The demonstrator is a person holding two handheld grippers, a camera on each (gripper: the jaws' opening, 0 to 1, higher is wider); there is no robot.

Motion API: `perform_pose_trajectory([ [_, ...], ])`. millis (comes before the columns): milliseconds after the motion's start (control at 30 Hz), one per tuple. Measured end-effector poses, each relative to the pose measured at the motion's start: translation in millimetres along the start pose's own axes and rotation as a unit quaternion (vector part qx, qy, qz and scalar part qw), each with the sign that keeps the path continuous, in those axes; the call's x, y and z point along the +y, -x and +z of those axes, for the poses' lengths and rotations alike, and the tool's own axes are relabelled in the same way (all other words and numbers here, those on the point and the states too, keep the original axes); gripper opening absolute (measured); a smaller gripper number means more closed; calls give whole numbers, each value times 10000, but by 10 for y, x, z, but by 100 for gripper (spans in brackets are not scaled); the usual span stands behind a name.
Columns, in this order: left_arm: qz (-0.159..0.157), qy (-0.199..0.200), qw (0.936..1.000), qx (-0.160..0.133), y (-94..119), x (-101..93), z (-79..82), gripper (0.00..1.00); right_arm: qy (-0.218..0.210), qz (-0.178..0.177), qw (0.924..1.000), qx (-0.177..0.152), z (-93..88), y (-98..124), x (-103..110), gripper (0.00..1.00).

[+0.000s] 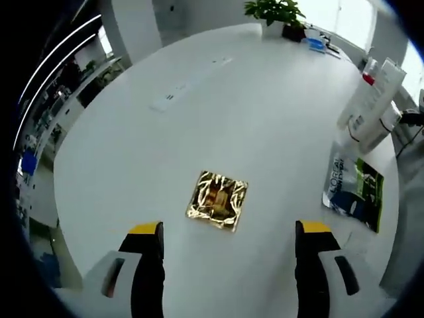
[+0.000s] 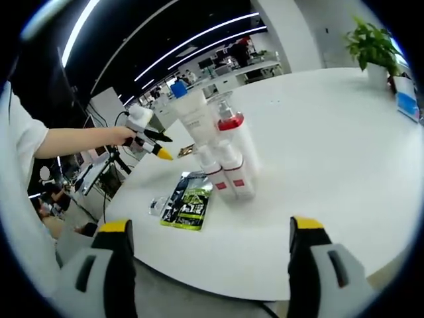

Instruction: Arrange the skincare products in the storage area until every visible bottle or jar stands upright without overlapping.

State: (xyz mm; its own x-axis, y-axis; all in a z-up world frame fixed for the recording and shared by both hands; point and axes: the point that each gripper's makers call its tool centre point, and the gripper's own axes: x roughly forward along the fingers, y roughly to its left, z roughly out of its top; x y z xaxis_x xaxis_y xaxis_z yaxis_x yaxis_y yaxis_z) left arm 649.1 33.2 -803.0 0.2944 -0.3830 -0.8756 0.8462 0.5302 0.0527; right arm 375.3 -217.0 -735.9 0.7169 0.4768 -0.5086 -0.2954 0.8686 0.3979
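White tabletop (image 1: 265, 99) is seen under both grippers. Left gripper (image 1: 228, 242) is held wide apart over a gold foil sachet (image 1: 217, 200). Right gripper (image 2: 211, 242), likewise wide and holding nothing, is aimed at upright bottles (image 2: 222, 149) beside a flat sachet (image 2: 187, 200); "L'ORÉAL" is read on it.

A large white round table (image 1: 265, 112) carries a gold foil sachet (image 1: 217, 200) lying flat near its centre, with a green-and-blue sachet (image 1: 354, 185) at 3 o'clock from it. White bottles and tubes (image 2: 215, 149) stand grouped upright on the tabletop, and a potted plant (image 1: 275, 16) sits at the 12 o'clock edge.
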Motion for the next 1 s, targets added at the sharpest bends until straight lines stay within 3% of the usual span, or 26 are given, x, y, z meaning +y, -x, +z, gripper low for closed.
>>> perform_pose_trajectory([
  [600,-183,-21,9995,273,-275,189,66,54,-149,-111,9998,5,13,4,-64,98],
  [833,-267,-39,9992,287,-327,137,97,51,-161,-137,9998,21,1,9,-76,98],
  [1000,-306,-17,9989,363,-378,110,121,41,-169,-156,9997,30,-1,13,-80,98],
])
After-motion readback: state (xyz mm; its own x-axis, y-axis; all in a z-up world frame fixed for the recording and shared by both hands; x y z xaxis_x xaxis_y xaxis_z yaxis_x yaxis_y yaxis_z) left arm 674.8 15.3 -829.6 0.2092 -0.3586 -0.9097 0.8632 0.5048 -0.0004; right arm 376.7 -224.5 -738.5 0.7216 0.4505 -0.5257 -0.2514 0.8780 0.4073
